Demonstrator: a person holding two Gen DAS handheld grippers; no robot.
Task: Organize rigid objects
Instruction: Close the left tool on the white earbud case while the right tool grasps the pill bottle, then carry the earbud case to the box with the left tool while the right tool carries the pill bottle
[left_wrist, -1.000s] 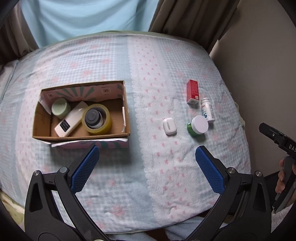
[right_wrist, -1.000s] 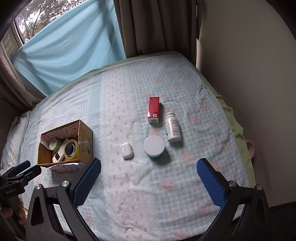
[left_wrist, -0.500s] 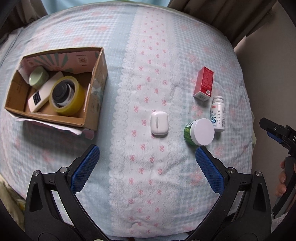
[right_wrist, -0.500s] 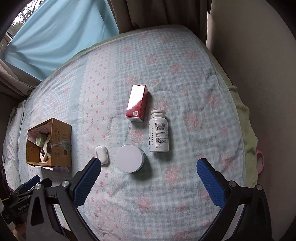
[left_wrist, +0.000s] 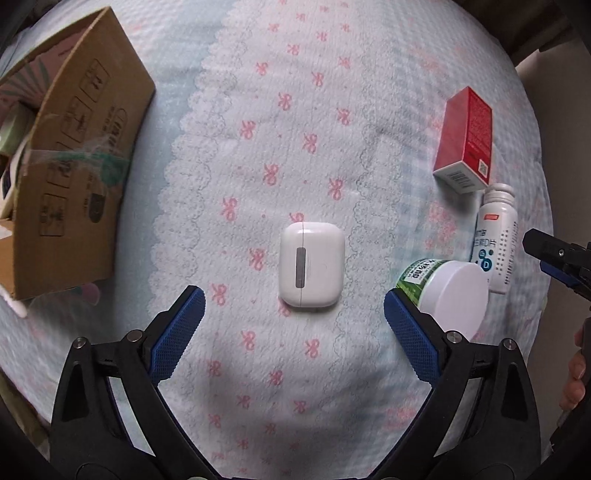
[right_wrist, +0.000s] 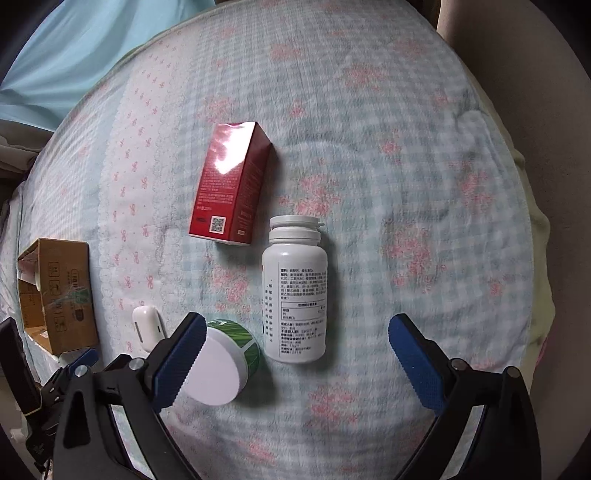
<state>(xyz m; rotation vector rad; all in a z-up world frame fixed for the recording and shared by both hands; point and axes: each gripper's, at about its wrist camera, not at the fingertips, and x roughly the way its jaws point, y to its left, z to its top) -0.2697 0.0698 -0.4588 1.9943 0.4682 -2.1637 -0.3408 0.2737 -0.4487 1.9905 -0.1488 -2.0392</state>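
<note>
In the left wrist view a white earbud case (left_wrist: 311, 264) lies on the bed just ahead of my open, empty left gripper (left_wrist: 293, 314). To its right are a green jar with a white lid (left_wrist: 448, 291), a white pill bottle (left_wrist: 495, 236) and a red box (left_wrist: 466, 142). In the right wrist view my right gripper (right_wrist: 297, 345) is open and empty, just short of the lying white pill bottle (right_wrist: 295, 291). The green jar (right_wrist: 221, 360) sits by its left finger, the red box (right_wrist: 231, 184) lies beyond, and the earbud case (right_wrist: 147, 326) is to the left.
A cardboard box (left_wrist: 70, 162) with items inside stands at the left; it also shows in the right wrist view (right_wrist: 59, 291). The bed has a checked cover with pink bows (left_wrist: 295, 110). A wall (right_wrist: 554, 110) runs along the right, and the bed edge is near it.
Both grippers have dropped closer to the bed. The left one has moved right, towards the earbud case; the right one has closed in on the pill bottle. Both stay open.
</note>
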